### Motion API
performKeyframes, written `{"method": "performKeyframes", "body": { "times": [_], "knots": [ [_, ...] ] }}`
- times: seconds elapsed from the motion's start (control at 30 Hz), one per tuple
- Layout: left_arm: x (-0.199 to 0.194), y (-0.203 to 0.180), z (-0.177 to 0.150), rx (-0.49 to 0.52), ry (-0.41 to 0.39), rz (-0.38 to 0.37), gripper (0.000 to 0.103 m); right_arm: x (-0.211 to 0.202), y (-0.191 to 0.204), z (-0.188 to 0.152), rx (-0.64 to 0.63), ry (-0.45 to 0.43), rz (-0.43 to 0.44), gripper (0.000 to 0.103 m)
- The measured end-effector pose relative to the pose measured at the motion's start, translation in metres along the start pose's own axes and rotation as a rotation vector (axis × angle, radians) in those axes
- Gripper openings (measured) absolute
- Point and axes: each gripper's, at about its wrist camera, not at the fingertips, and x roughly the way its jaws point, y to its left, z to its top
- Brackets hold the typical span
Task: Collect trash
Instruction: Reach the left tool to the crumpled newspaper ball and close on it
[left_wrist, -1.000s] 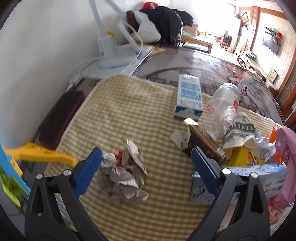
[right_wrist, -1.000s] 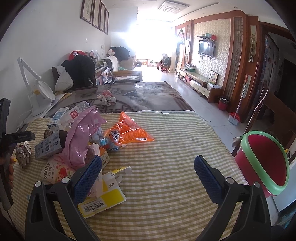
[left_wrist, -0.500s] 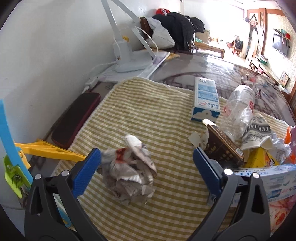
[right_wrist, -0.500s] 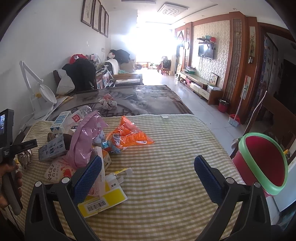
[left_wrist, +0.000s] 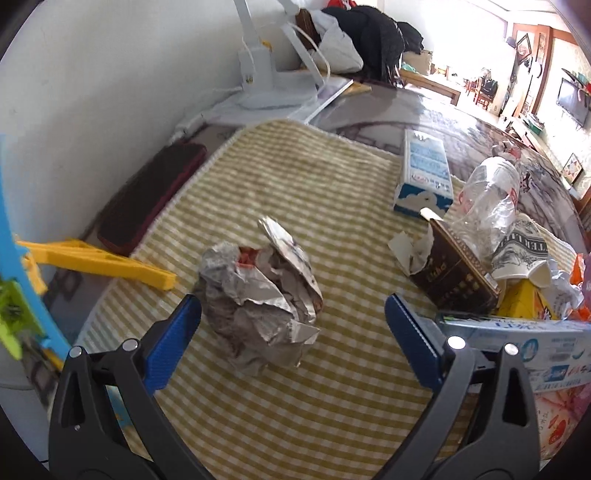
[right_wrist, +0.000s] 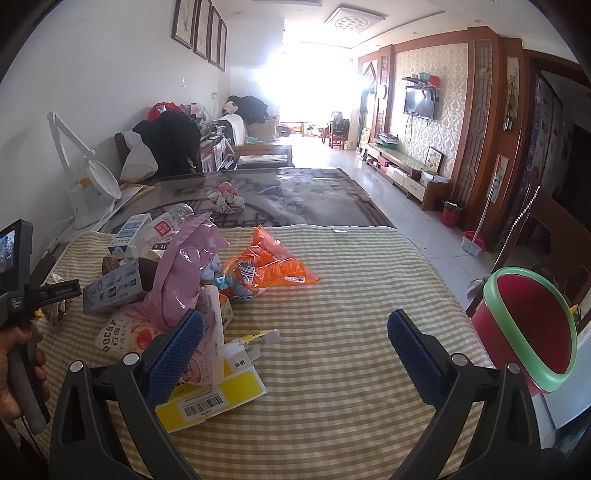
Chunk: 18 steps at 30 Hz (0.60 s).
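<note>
A crumpled newspaper ball (left_wrist: 264, 295) lies on the yellow checked cloth (left_wrist: 295, 177), just ahead of my open left gripper (left_wrist: 293, 343) and nearer its left finger. More trash lies to the right: a blue milk carton (left_wrist: 423, 173), a clear plastic bottle (left_wrist: 487, 195), a brown box (left_wrist: 458, 277). My right gripper (right_wrist: 295, 354) is open and empty above the cloth (right_wrist: 351, 295). An orange wrapper (right_wrist: 269, 266), a pink bag (right_wrist: 184, 269) and a yellow label card (right_wrist: 218, 395) lie ahead of it. A red bin with a green rim (right_wrist: 524, 325) stands at the table's right edge.
A white desk lamp (left_wrist: 266, 74) and a dark red case (left_wrist: 147, 199) sit by the wall on the left. A yellow clamp (left_wrist: 99, 262) lies at the cloth's left edge. The left gripper's handle and hand (right_wrist: 18, 332) show at the far left of the right wrist view.
My left gripper has moved toward the newspaper ball, which now looks larger and sits between the fingers' line. The right gripper has barely moved.
</note>
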Motion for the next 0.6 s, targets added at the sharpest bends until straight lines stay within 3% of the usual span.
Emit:
{"method": "performKeyframes", "body": {
  "times": [0.17,0.23,0.33,0.6],
  "knots": [
    [0.009,0.006,0.004,-0.03,0.016,-0.009,0.094,0.002,-0.002,0.0,0.014,0.022,0.059,0.096],
    [0.007,0.008,0.005,-0.037,0.009,0.0,0.07,0.004,-0.005,0.002,0.036,0.032,0.113,0.096],
    [0.003,0.011,0.006,-0.046,-0.001,0.001,0.053,0.007,-0.008,0.013,0.085,0.048,0.203,0.096],
    [-0.01,0.009,0.006,-0.039,-0.016,-0.103,0.045,0.05,0.012,0.063,0.111,0.184,0.357,0.096]
  ]
}}
